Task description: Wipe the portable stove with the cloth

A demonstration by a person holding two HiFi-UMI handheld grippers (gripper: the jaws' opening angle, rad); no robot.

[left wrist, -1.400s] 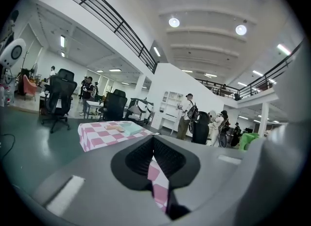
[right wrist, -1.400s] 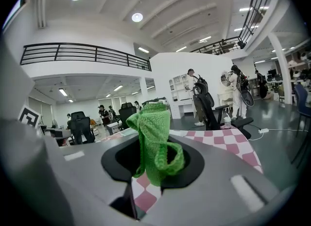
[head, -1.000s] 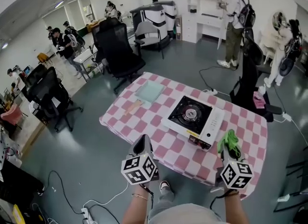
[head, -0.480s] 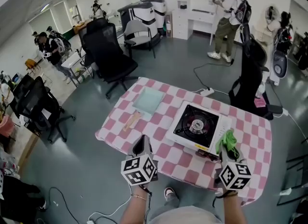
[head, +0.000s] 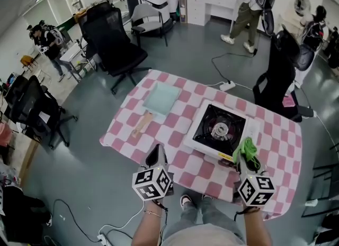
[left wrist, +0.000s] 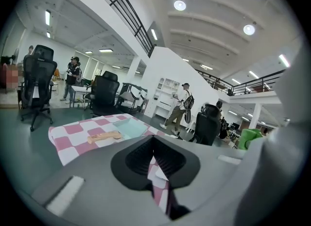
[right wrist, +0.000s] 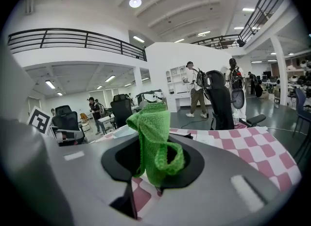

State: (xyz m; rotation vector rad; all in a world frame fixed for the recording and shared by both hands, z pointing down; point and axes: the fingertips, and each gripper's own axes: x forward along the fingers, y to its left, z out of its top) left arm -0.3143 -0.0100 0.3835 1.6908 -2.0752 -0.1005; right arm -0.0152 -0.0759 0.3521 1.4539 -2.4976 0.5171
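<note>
Where the right tongs clench, one green cloth is pinched between them, bunched and standing up past the tips. In the right gripper view it blocks most of what lies straight ahead. The left tongs are pressed together with nothing in them; a sliver of checked covering shows below the seam.

Both are held at the near edge of the bench, well apart from each other. From the head view the cloth overlaps the near right corner of the portable stove, so that corner is covered, and I cannot tell whether they touch. The stove sits on the bench's right half, with a black top and one burner.

Left of it lie one pale teal flat sheet and one small wooden piece, too small to identify.

Count: two tongs, one cloth, one stove, one sheet, one wooden piece. One power strip lies on the floor beyond the bench. The forearms are cut off at the frame's bottom.
</note>
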